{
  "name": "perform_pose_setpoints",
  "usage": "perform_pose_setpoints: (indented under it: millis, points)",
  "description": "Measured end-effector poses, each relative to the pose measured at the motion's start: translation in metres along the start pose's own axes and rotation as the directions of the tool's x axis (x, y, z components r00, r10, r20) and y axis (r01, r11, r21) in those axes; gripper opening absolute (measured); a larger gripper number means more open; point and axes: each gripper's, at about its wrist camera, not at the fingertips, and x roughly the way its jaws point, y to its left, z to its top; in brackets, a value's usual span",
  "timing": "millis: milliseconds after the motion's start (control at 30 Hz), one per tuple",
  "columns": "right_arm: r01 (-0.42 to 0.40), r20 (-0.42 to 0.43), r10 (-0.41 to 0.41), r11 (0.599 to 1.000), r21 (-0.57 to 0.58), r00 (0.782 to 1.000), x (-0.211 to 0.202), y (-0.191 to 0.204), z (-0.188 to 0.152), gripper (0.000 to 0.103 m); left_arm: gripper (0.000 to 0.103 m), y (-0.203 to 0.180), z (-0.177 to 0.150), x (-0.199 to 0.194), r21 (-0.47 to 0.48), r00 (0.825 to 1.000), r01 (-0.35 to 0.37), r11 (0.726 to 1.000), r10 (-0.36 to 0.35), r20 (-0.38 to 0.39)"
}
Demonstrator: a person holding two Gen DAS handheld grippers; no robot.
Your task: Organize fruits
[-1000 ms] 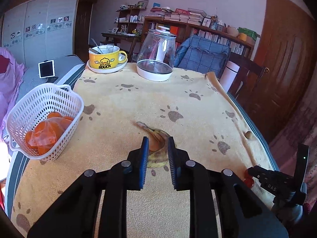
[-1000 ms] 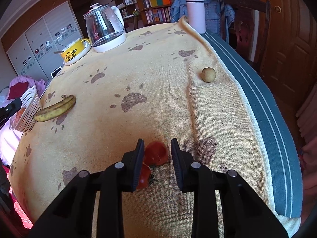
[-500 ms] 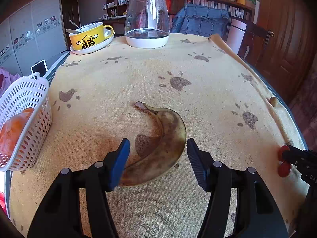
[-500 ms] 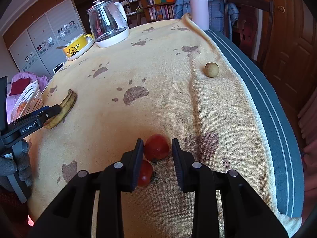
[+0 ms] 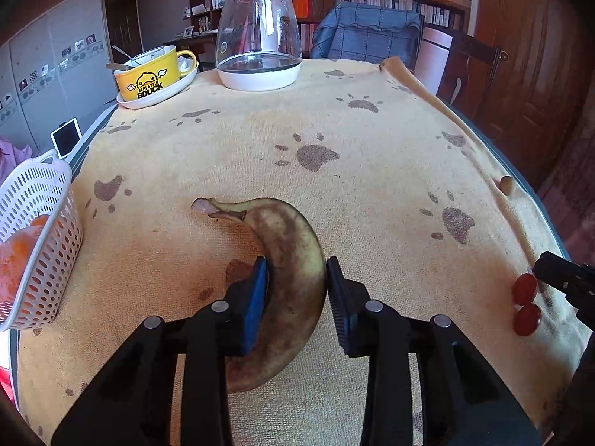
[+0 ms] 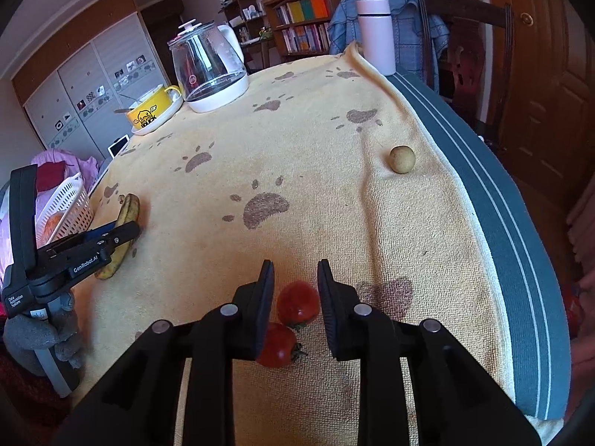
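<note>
Yellow towelling printed with brown paws covers the table (image 6: 513,245), and on it lie one banana (image 5: 293,271), two tomatoes and one small greenish fruit (image 6: 402,159) near the right edge. One white basket (image 5: 41,245) at the left edge holds orange fruit, perhaps bagged. The left gripper (image 5: 296,286) is closed onto the banana's thick middle, pads touching its sides. The right gripper (image 6: 295,291) stands narrowly open around the farther tomato (image 6: 298,305); the nearer tomato (image 6: 277,345) sits just beside it.

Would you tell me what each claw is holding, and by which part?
Left claw grips the banana around its middle. Right claw straddles a tomato, unclosed.
</note>
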Motion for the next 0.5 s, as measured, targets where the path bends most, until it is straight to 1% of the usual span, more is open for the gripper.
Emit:
perform_pose_setpoints:
  millis: [67, 200, 300, 333, 433, 500]
  points:
    - [0.002, 0.004, -0.002, 1.000, -0.001, 1.000, -0.002, -0.001, 0.004, 0.024, 0.033, 0.002, 0.004, -0.012, -0.011, 1.000, 0.007, 1.000, -0.006, 0.029]
    - [-0.030, -0.067, 0.034, 0.998, 0.062, 0.997, 0.008, -0.012, 0.002, 0.026, 0.033, 0.011, 0.014, -0.040, -0.037, 0.995, 0.012, 0.999, -0.008, 0.098]
    - [-0.047, -0.105, 0.055, 0.995, 0.084, 0.993, 0.015, -0.014, -0.003, 0.026, 0.033, 0.021, 0.021, -0.061, -0.059, 0.988, -0.007, 0.998, 0.016, 0.154]
    - [-0.057, -0.119, 0.067, 0.995, 0.082, 0.991, 0.018, -0.013, -0.005, 0.028, 0.033, 0.025, 0.023, -0.067, -0.068, 0.985, -0.013, 0.998, 0.025, 0.173]
    - [-0.037, -0.155, 0.045, 0.998, 0.054, 0.987, 0.026, -0.004, -0.009, 0.032, 0.033, 0.039, 0.029, -0.086, -0.096, 0.973, -0.032, 0.995, 0.053, 0.223]
    - [-0.037, -0.155, 0.045, 0.998, 0.055, 0.987, 0.027, -0.002, -0.010, 0.035, 0.033, 0.049, 0.031, -0.096, -0.116, 0.966, -0.046, 0.992, 0.074, 0.247]
